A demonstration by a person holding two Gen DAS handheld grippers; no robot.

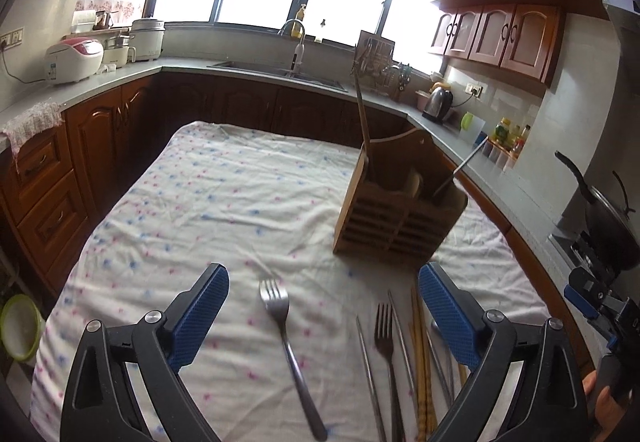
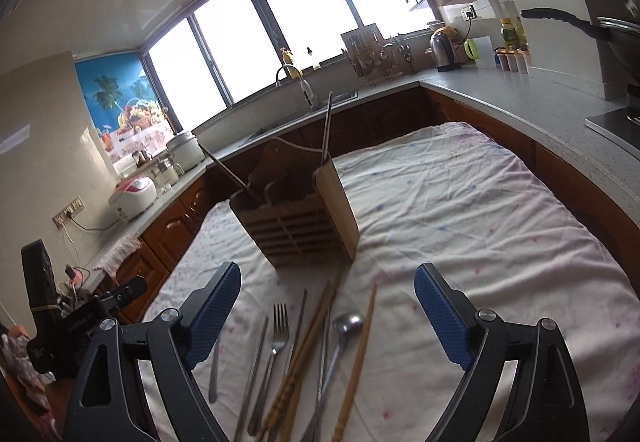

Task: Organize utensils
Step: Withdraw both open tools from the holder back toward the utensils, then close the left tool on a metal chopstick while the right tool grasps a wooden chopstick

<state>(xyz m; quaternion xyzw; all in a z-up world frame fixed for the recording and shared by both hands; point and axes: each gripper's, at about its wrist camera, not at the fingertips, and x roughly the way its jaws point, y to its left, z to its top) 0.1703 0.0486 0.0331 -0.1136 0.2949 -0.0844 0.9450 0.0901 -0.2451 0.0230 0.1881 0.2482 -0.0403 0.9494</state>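
Only a few utensils are already placed in the wooden holder (image 1: 396,214). Forks (image 2: 276,338), chopsticks (image 2: 356,358) and a spoon (image 2: 344,326) are left on the worktop (image 1: 200,202). Both the left gripper (image 1: 324,306) and the right gripper (image 2: 328,302) are held with released, empty jaws.

The tablecloth (image 1: 208,194) is white, speckled with small blue and pink marks. The slatted utensil holder (image 1: 396,218) is light brown wood. Both grippers' pads (image 2: 440,314) are blue with a fine grid texture, on black frames. The forks (image 1: 280,306) are silver; the chopsticks (image 2: 356,354) are tan.
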